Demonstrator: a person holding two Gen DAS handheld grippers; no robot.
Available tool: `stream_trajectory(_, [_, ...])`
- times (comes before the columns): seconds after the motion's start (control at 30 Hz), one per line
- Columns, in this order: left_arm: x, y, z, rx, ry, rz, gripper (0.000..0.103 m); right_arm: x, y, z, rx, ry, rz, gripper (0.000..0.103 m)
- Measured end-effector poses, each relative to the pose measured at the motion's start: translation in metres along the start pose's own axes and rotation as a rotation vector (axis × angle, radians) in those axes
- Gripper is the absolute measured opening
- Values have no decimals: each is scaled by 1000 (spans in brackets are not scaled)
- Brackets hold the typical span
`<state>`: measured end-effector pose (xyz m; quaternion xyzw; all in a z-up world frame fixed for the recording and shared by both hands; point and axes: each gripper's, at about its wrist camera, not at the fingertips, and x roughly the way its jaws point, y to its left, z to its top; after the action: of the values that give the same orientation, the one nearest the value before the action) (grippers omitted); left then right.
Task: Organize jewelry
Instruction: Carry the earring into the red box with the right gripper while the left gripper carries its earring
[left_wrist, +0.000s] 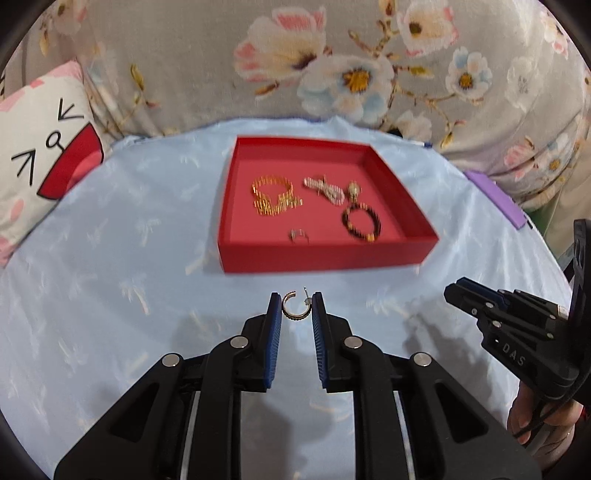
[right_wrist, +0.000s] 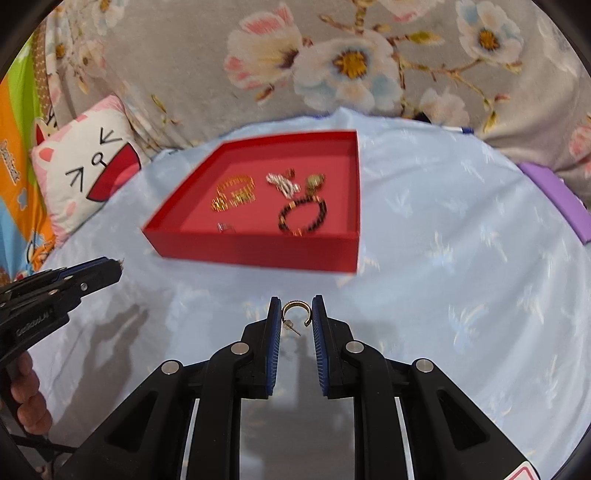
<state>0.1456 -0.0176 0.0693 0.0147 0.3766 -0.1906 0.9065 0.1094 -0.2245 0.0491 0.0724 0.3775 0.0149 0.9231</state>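
A red tray (left_wrist: 321, 258) (right_wrist: 258, 251) lies on the light-blue cloth. It holds a gold bracelet (left_wrist: 275, 195), a silver bow piece (left_wrist: 325, 188), a dark beaded bracelet (left_wrist: 361, 221), a small ring (left_wrist: 298, 235) and a gold drop earring (left_wrist: 353, 190). My left gripper (left_wrist: 296, 306) is shut on a gold hoop earring (left_wrist: 288, 314), raised above the cloth just in front of the tray. My right gripper (right_wrist: 296, 310) pinches a matching hoop earring (right_wrist: 295, 304), post hanging down. Each gripper shows in the other's view: right gripper (left_wrist: 458, 291), left gripper (right_wrist: 114, 267).
A cat-face pillow (left_wrist: 44, 155) (right_wrist: 85, 173) rests at the back left. A purple flat object (left_wrist: 495, 199) (right_wrist: 557, 199) lies at the cloth's right edge. Floral fabric (left_wrist: 332, 66) rises behind the tray. A hand (right_wrist: 29, 398) grips the left tool's handle.
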Motion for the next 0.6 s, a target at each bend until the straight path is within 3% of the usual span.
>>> stream_trajectory(0.27, [13,7,58,-12,-61,33,16,10,4,61,12,-44,43,16])
stream_trajectory(0.6, [75,20,92,-49,-1,71,16,71,12,96,53,12,92,16])
